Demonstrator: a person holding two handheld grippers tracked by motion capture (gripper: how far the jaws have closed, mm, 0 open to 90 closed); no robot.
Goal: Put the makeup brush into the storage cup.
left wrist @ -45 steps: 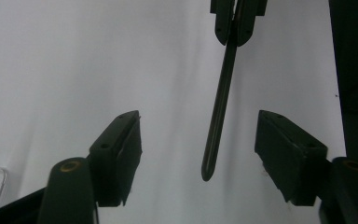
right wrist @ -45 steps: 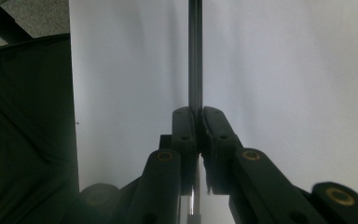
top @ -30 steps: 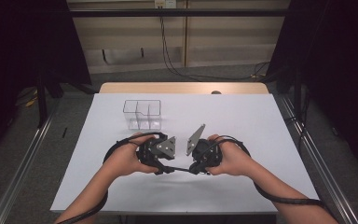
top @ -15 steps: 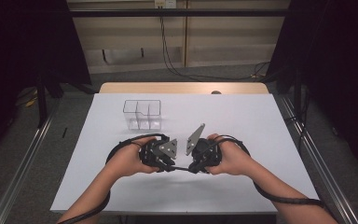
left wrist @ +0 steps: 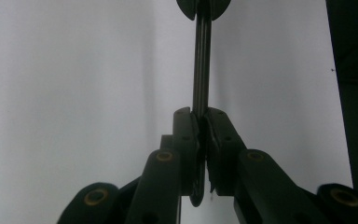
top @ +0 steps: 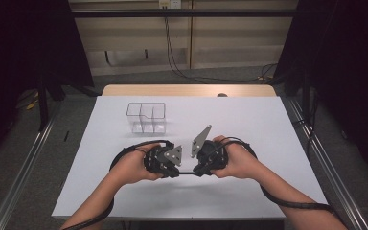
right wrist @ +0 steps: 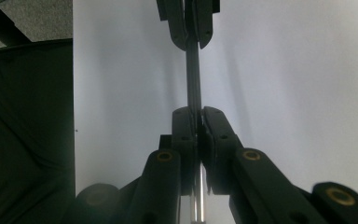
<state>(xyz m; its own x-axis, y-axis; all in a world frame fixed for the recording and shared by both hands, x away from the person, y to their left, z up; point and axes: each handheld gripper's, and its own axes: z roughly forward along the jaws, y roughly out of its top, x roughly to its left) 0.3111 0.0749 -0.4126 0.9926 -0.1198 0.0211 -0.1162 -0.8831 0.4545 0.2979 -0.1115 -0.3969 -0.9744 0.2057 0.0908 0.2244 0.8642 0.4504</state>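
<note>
I hold a thin dark rod (top: 187, 173) between my two grippers, low over the white table (top: 268, 124). My left gripper (left wrist: 201, 122) has just been closing, and now its jaws pinch one end of the rod, while my right gripper (right wrist: 199, 120) pinches the other end tight. I think the handover step is on, so next one gripper should let go slowly, maybe to carry the rod to the clear box (top: 146, 117).
</note>
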